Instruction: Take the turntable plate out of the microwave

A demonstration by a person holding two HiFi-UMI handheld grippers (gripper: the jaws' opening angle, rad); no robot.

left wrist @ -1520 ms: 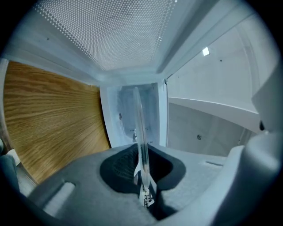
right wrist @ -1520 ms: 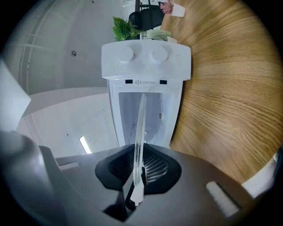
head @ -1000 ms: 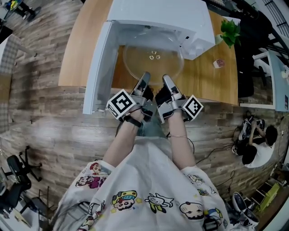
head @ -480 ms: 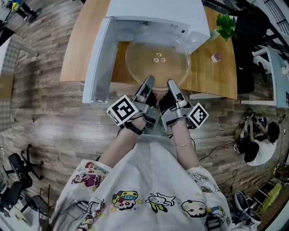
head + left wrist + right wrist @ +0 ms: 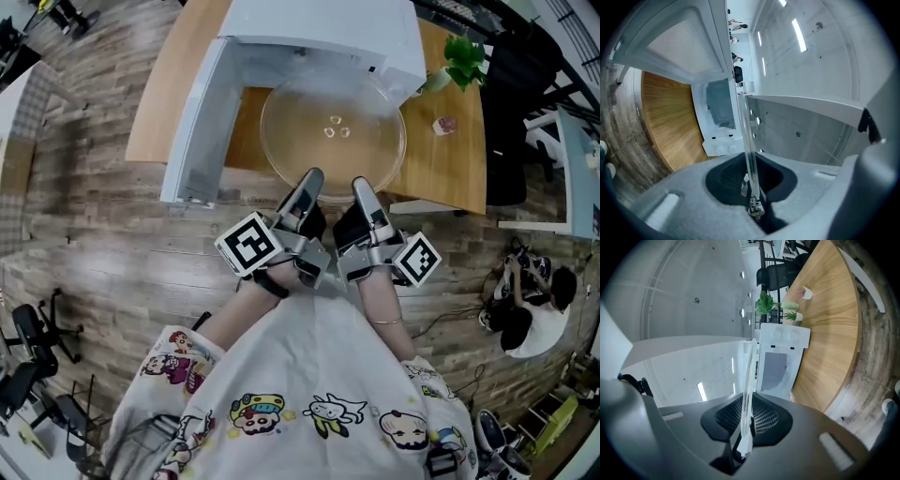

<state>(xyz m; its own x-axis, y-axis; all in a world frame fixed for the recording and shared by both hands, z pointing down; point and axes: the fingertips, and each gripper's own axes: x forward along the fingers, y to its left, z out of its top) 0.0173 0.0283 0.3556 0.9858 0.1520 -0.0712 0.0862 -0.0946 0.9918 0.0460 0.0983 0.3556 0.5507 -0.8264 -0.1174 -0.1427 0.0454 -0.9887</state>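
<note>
Two items: left gripper [image 5: 310, 178], right gripper [image 5: 362, 185], both clamped on turntable plate [image 5: 333, 141] near rim; thin glass edge could slip, shattering on floor [image 5: 94, 244].

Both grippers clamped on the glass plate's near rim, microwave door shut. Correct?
No: the microwave door stands open, swung out to the left, as the head view shows. The left gripper and right gripper are both clamped on the glass plate's near rim.
</note>
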